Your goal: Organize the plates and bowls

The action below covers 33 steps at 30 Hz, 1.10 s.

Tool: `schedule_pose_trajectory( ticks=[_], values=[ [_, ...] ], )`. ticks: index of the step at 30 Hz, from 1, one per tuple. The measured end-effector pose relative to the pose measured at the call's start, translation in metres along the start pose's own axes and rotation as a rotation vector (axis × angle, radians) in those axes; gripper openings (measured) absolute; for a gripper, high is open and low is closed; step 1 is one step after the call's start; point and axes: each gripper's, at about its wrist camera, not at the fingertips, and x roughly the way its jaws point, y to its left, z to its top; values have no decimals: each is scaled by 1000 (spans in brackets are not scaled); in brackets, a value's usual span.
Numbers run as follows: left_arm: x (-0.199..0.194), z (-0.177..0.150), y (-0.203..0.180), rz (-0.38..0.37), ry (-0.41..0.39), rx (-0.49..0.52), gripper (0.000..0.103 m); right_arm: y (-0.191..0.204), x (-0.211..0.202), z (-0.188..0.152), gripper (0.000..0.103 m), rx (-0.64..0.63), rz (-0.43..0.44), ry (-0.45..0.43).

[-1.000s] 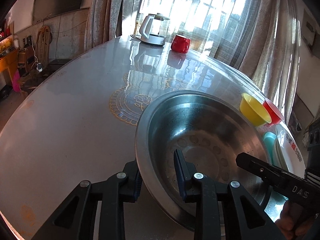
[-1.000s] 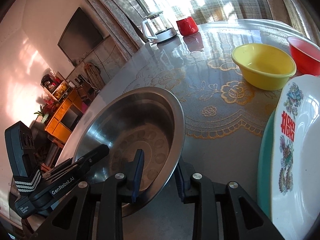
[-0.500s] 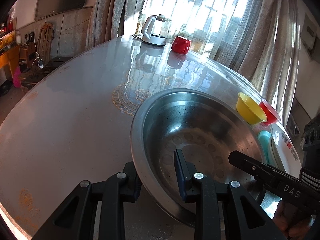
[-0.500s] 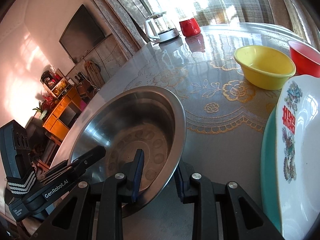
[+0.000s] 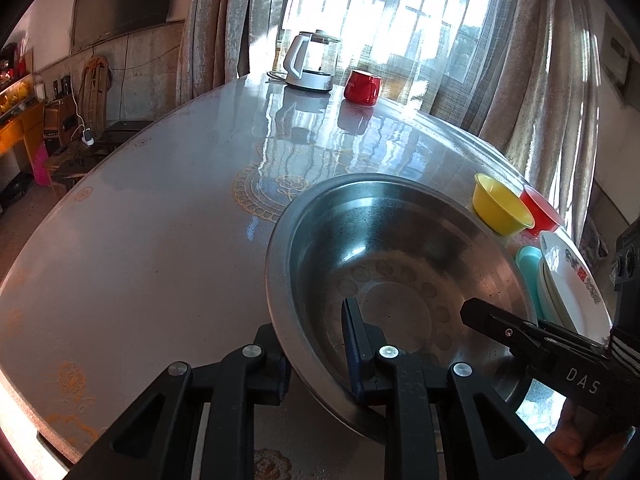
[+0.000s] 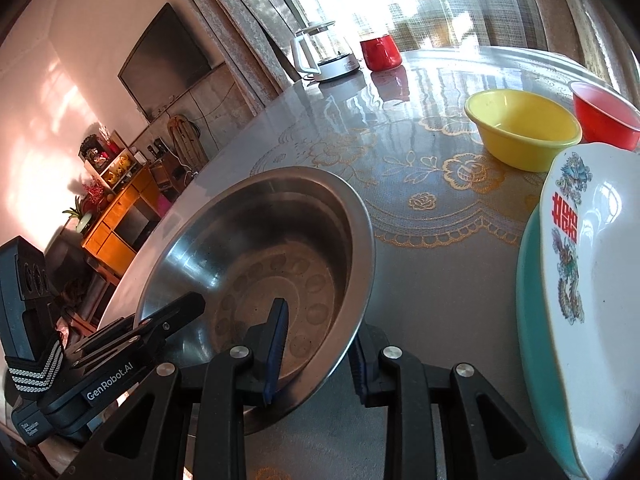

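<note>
Left wrist view: the steel bowl sits near the bench's near edge, gripped from both sides. The left gripper has one finger outside the rim and one inside; its fingers have just been closing, with the bowl's near-left rim between them, and they are clamped on that rim. The right gripper reaches in from the right, its black finger lying over the bowl's right rim.

Right wrist view shows the right gripper clamped on the bowl too, one finger inside, one outside the rim. The left gripper comes in from the left over the opposite rim.

Left of the bowl the bench is bare out to its curved edge, a wide open stretch. Beyond the bowl there is also open surface up to the kettle and red cup at the far edge by the window. To the right room is tight: a white plate lies on a teal plate close beside the bowl, reaching the bench's near-right edge.

Count: one steel bowl, one yellow bowl, one red bowl, touching or nearly so; two plates stacked; one kettle; one cup.
</note>
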Motion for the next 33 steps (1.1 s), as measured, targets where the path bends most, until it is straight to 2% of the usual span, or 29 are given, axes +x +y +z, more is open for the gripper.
schedule_pose_trajectory(
  ticks=[8, 15, 20, 25, 28, 33],
  values=[
    [-4, -6, -3, 13, 7, -13, 23, -6, -2, 1, 29, 25, 26, 4],
    [-14, -8, -6, -9, -6, -17, 23, -14, -12, -2, 30, 56, 63, -8],
    [-18, -11, -8, -2, -11, -12, 23, -13, -16, -6, 30, 21, 49, -29],
    [-11, -7, -9, 67, -15, 14, 23, -13, -16, -6, 30, 13, 37, -38],
    [-8, -3, -7, 77, -11, 12, 23, -12, -19, -5, 31, 4, 38, -49],
    [-18, 4, 2, 110, -48, -18, 27, -21, -29, -4, 38, 40, 59, -62]
  ],
)
